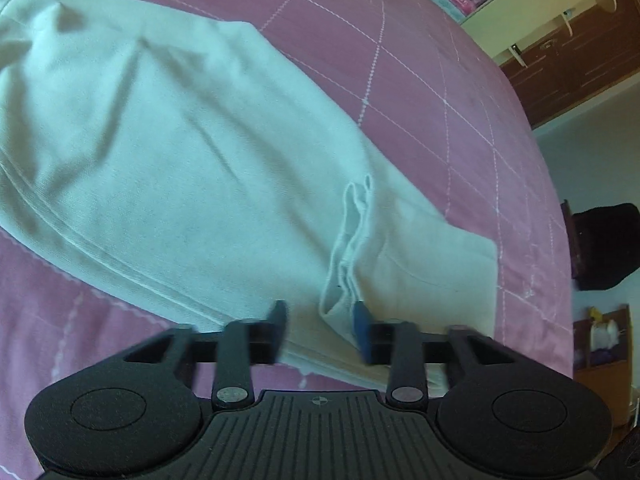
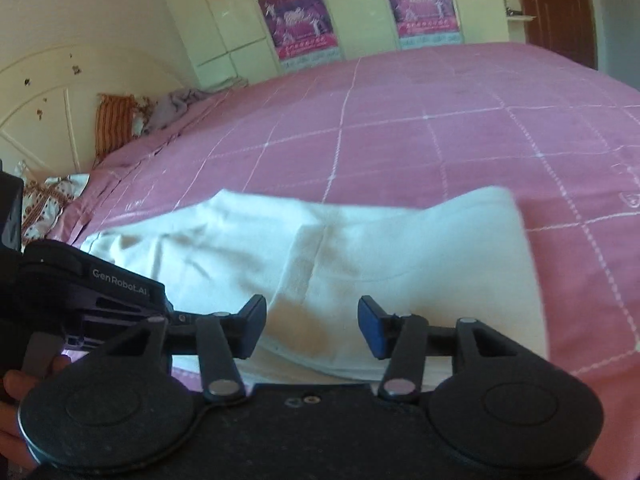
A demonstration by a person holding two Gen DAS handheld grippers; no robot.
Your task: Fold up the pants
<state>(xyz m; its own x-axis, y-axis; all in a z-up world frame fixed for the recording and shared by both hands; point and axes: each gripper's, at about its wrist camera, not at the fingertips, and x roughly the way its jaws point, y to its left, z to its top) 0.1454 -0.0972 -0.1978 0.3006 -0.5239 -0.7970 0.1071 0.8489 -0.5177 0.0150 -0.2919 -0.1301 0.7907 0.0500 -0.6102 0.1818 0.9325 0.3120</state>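
Observation:
White pants (image 1: 192, 148) lie folded on the pink bedspread (image 1: 420, 64), stretching from upper left to lower right in the left wrist view, with a bunched fold of cloth (image 1: 352, 232) near the near end. My left gripper (image 1: 320, 330) is open and empty, just above the pants' near edge. In the right wrist view the pants (image 2: 360, 248) lie across the bed (image 2: 440, 120). My right gripper (image 2: 312, 328) is open and empty over their near edge. The left gripper's body (image 2: 88, 292) shows at the left, beside the pants.
A cream headboard (image 2: 40, 100) and pillows (image 2: 116, 124) are at the bed's left end. Wardrobe doors with pink posters (image 2: 300, 24) stand behind the bed. A dark object (image 1: 600, 244) and a small shelf (image 1: 604, 336) are beyond the bed's right edge.

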